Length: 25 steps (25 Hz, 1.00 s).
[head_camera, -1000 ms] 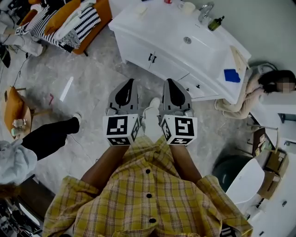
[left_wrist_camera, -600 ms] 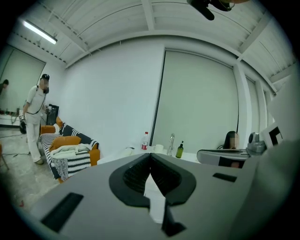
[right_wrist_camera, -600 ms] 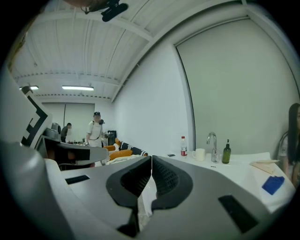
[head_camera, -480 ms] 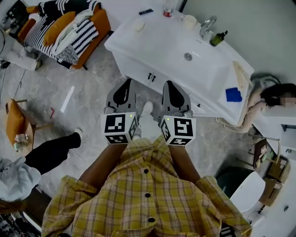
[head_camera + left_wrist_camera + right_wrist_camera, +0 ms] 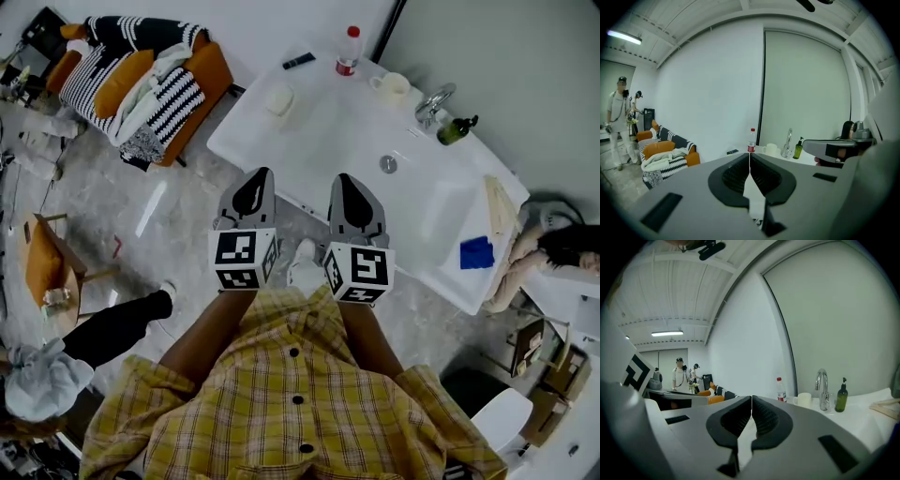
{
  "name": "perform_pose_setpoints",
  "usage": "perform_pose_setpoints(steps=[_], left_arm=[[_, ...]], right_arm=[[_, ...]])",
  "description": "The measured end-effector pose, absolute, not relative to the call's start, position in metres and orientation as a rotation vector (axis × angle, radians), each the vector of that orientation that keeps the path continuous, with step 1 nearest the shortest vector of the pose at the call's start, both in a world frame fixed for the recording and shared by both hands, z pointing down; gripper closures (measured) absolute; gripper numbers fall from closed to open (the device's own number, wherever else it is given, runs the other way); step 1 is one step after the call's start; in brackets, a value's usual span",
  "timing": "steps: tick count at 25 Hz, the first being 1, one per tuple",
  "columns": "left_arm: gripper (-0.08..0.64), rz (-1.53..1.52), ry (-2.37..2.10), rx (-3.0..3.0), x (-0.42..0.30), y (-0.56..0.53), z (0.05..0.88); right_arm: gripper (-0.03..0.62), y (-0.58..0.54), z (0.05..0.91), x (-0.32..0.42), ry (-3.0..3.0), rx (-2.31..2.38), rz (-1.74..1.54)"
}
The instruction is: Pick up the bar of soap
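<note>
The pale bar of soap (image 5: 278,99) lies on the white vanity counter (image 5: 328,131), towards its left end in the head view. My left gripper (image 5: 262,174) and right gripper (image 5: 340,179) are held side by side just short of the counter's front edge, well apart from the soap. Each has its jaws pressed together with nothing between them, as the left gripper (image 5: 750,154) and right gripper (image 5: 751,397) show in their own views. The soap is hidden in both gripper views.
On the counter stand a red-capped bottle (image 5: 349,51), a mug (image 5: 392,87), a faucet (image 5: 433,101), a green pump bottle (image 5: 457,130), a black remote (image 5: 299,61) and a blue cloth (image 5: 476,253). An orange sofa (image 5: 150,66) stands left. People stand nearby (image 5: 618,122).
I have moved towards the counter: it now sits lower and nearer in the head view, and the soap has come into clearer sight. Both grippers stayed shut and side by side.
</note>
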State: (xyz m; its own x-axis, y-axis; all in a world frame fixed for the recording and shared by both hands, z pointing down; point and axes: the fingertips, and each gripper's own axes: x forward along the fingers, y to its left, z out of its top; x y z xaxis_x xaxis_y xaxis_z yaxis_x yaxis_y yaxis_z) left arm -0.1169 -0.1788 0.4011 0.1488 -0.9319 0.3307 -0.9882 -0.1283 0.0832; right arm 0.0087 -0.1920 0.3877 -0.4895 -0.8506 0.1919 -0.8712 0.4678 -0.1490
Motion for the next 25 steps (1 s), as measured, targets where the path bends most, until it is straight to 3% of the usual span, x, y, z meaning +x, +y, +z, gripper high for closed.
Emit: perform_pose_setpoints(steps=[22, 25], left_arm=[[0.548, 0.493, -1.677, 2.068, -0.130, -0.325, 0.466], [0.521, 0.544, -1.627, 2.072, -0.140, -0.341, 0.479]], right_arm=[[0.571, -0.312, 0.448, 0.001, -2.448, 1.568, 0.554], [0.571, -0.322, 0.450, -0.006, -2.414, 1.592, 0.553]])
